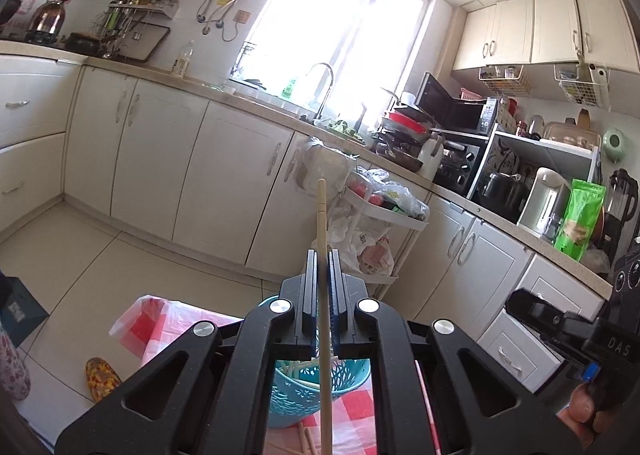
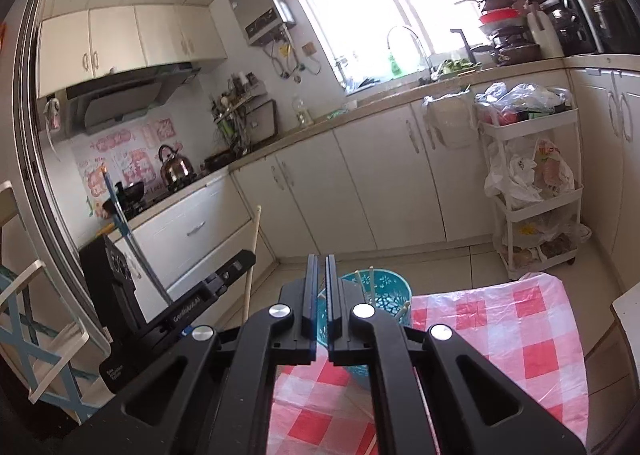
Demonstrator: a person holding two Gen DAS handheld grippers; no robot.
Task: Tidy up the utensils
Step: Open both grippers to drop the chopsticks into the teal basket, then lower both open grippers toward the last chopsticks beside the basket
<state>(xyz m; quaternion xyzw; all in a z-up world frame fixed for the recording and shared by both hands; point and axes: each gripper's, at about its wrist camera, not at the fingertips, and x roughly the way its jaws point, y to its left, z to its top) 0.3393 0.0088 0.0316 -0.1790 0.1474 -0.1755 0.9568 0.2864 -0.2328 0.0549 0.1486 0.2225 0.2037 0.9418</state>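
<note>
My left gripper (image 1: pixel 322 255) is shut on a wooden chopstick (image 1: pixel 322 223) that stands upright, above a teal perforated basket (image 1: pixel 288 395) holding several chopsticks. More loose chopsticks (image 1: pixel 306 439) lie on the red-checked tablecloth (image 1: pixel 352 407) beside the basket. My right gripper (image 2: pixel 322 259) is shut with nothing between its jaws, just above the same basket (image 2: pixel 384 291). In the right wrist view the left gripper's body (image 2: pixel 192 307) and its held chopstick (image 2: pixel 252 255) show at left. The right gripper's body (image 1: pixel 568 331) shows at lower right in the left wrist view.
The table with the checked cloth (image 2: pixel 500 335) stands in a kitchen. White cabinets (image 1: pixel 224 175) and a counter with a sink line the wall. A white trolley (image 2: pixel 532 183) with bags stands by the cabinets. A folding chair (image 2: pixel 36 335) is at left.
</note>
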